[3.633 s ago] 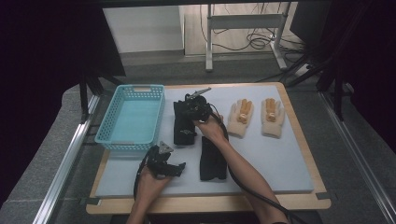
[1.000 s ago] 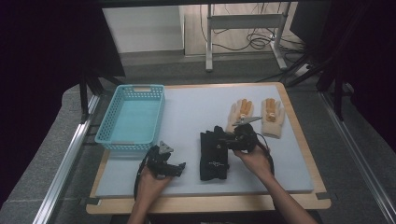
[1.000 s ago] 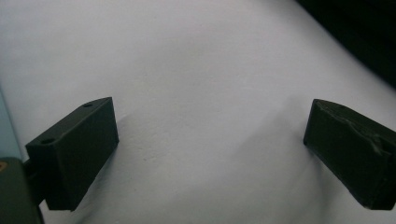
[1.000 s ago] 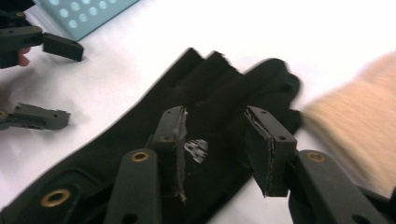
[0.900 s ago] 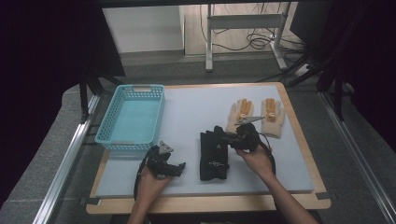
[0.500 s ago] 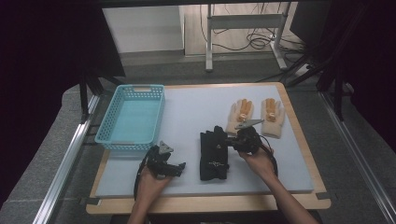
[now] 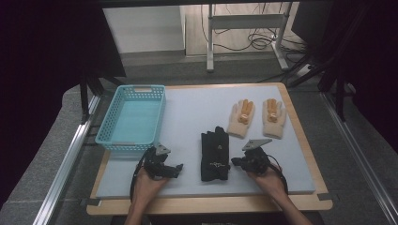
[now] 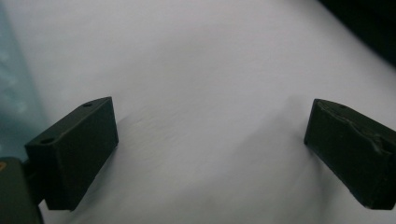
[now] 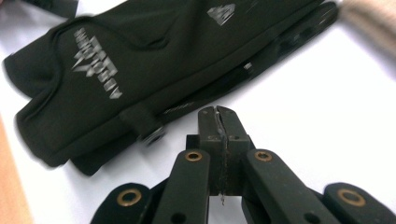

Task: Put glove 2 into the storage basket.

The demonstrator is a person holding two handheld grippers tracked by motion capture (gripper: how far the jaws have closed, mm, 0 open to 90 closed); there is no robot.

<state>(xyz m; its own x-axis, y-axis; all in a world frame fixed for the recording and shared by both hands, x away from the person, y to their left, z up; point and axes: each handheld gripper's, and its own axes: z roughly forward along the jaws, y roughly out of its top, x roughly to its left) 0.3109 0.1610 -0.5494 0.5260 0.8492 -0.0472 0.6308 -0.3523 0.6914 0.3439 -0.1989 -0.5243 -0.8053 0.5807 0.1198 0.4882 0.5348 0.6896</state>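
Observation:
A pair of black gloves lies stacked on the white mat, fingers pointing away from me. My right gripper rests just right of their cuff end, apart from them. In the right gripper view its jaws have just been closing; the gripper is now shut with nothing between its jaws, and the black gloves lie beyond its tip. My left gripper sits near the front left of the mat, and in its own view the left gripper stands wide open over bare mat.
Two tan gloves lie side by side at the back right. A light blue basket stands at the left, its wall beside my left gripper. The wooden table edge runs along the front.
The black gloves, apart at first, now lie stacked. My right gripper has drawn back from their right side toward me and sunk to the mat, its jaws closing. The left hand has stayed put.

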